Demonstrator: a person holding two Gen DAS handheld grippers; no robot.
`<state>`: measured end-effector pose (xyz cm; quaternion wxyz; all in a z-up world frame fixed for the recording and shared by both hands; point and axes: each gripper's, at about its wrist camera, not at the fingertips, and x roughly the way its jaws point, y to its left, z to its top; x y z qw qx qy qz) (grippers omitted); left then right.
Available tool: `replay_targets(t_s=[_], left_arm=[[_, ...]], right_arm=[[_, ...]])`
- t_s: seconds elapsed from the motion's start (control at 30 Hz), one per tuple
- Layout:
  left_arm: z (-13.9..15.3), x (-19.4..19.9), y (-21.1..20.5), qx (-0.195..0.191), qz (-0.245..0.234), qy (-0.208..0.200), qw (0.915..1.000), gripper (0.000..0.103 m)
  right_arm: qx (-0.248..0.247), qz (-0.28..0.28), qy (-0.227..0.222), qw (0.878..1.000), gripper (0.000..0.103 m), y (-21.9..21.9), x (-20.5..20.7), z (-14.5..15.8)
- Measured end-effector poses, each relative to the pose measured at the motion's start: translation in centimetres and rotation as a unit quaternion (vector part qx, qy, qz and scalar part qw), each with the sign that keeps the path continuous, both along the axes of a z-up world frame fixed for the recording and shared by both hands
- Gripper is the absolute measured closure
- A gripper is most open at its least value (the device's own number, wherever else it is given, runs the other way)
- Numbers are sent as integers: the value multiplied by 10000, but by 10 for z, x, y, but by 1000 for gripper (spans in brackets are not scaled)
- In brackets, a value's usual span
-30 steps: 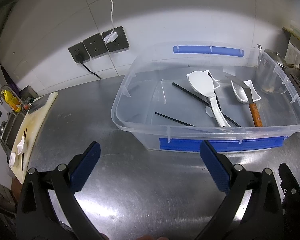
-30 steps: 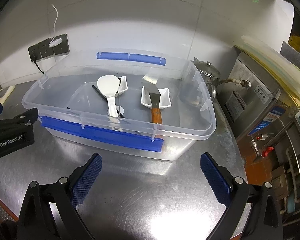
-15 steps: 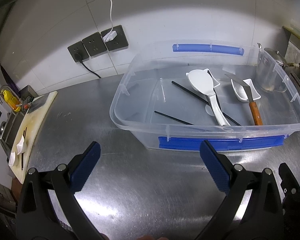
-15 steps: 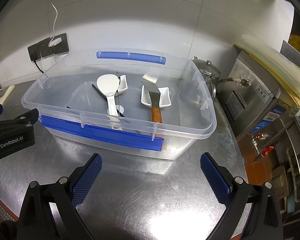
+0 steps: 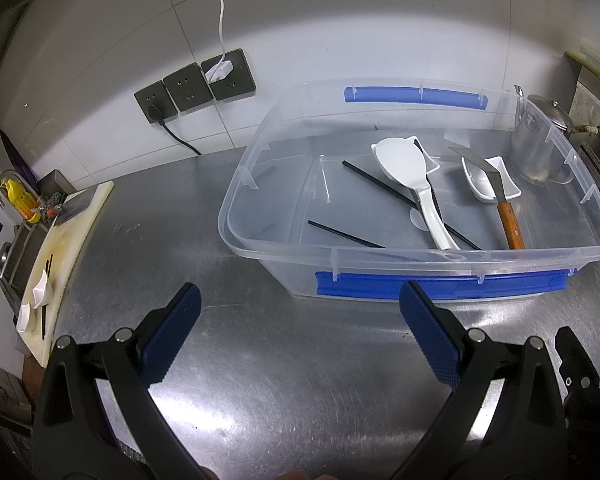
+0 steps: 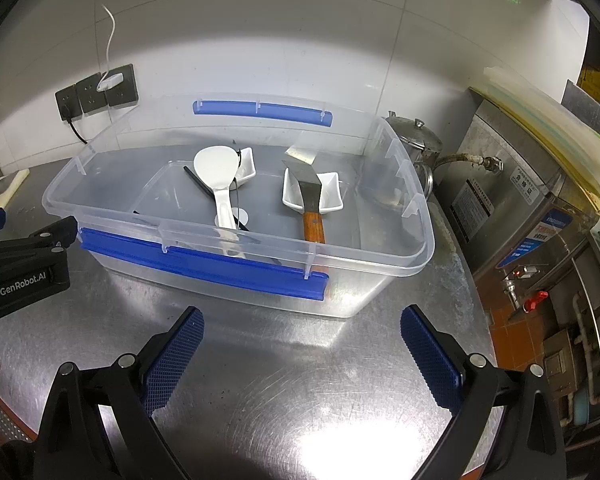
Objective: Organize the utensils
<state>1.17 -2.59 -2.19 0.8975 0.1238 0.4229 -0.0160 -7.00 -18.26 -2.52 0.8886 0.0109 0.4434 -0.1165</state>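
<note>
A clear plastic bin (image 5: 236,236) (image 6: 416,256) with blue handles stands on the steel counter. Inside lie a white rice paddle (image 5: 410,172) (image 6: 220,178), a wood-handled scraper (image 5: 500,192) (image 6: 310,200), two small white dishes (image 5: 504,182) (image 6: 330,196) and black chopsticks (image 5: 342,234). My left gripper (image 5: 300,324) is open and empty, in front of the bin's near wall. My right gripper (image 6: 302,344) is open and empty, in front of the bin's right part. The left gripper's body also shows at the left edge of the right wrist view (image 6: 24,268).
A white cutting board (image 5: 56,256) at far left holds small white dishes (image 5: 40,288) and black chopsticks. Wall sockets (image 5: 196,86) with cables sit behind. A metal kettle (image 6: 414,140) and a steel appliance (image 6: 520,196) stand right of the bin. The counter edge runs at right.
The bin sits very slightly higher and further left in the left wrist view; both grippers stay open and nearly still.
</note>
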Motion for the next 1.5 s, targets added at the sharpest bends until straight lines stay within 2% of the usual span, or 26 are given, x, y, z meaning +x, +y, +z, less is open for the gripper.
replay_targets(t_s=[1.5], left_arm=[[-2,1,-1,-8,-34,29,10000,8]], right_arm=[[-31,68,58,10000,5,1,2,-3]])
